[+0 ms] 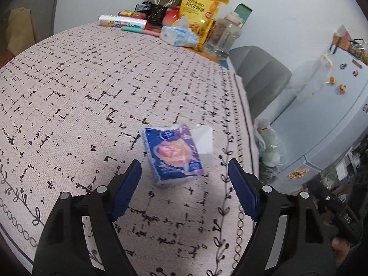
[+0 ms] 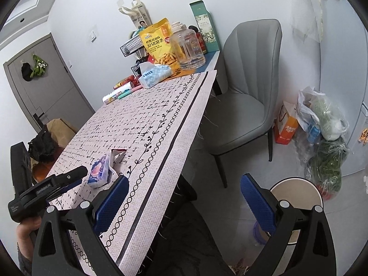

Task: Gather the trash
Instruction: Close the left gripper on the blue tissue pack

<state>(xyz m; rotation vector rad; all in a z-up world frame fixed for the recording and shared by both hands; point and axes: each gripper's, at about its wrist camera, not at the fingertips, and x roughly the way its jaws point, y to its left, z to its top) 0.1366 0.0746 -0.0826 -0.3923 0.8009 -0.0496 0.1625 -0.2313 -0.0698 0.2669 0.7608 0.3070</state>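
A small blue tissue packet [image 1: 174,155] with a pink picture lies on the patterned tablecloth [image 1: 92,96] near the table's right edge. A pale clear flap [image 1: 202,138] sticks out of its far side. My left gripper [image 1: 185,163] is open, its blue pads on either side of the packet's near end and not touching it. From the right wrist view the packet [image 2: 100,171] lies by the left gripper's finger [image 2: 76,174], with a torn red-and-white wrapper [image 2: 117,154] just behind it. My right gripper [image 2: 185,178] is open and empty, hanging over the table's edge.
Snack bag [image 2: 161,43], clear jar [image 2: 189,48], tissue box [image 2: 155,73] and rolls crowd the table's far end. A grey chair [image 2: 243,96] stands beside the table. A round bin [image 2: 296,191] sits on the floor by the right finger, and plastic bags [image 2: 322,124] sit against the fridge.
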